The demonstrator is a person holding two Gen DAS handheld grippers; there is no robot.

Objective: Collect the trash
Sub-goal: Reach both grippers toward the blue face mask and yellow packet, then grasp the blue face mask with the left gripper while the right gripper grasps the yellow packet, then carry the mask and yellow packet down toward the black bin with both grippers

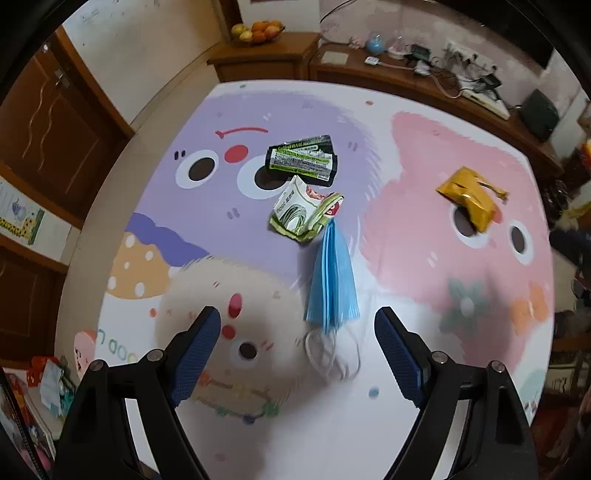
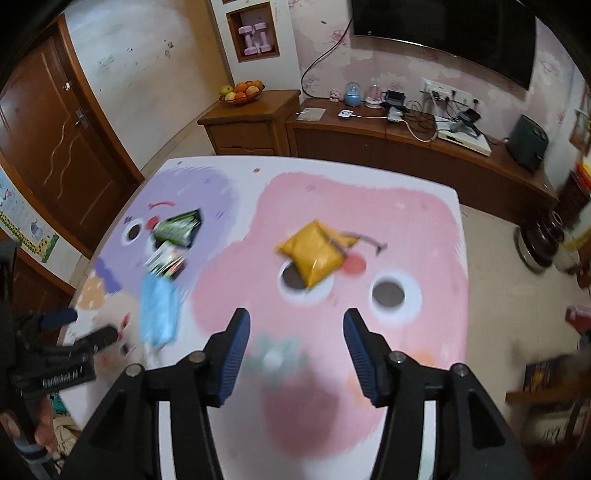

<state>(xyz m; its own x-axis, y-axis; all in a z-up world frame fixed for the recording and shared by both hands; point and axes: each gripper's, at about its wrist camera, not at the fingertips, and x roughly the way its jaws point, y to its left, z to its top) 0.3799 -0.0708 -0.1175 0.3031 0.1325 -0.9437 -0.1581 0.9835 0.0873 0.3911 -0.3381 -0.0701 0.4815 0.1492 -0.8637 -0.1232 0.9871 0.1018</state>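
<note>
Below the spread left tongs [image 1: 297,325], the blue mask [image 1: 332,280] risks slipping by its loose loops [image 1: 332,354]; right tongs [image 2: 295,328] also gape, empty.

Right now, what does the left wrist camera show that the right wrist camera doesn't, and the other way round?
Only the left wrist view shows the mask's white ear loops. Only the right wrist view shows the TV, pink dumbbells and the left gripper from outside. Both show the blue mask, yellow packet, black-green wrapper and fruit bowl.
</note>
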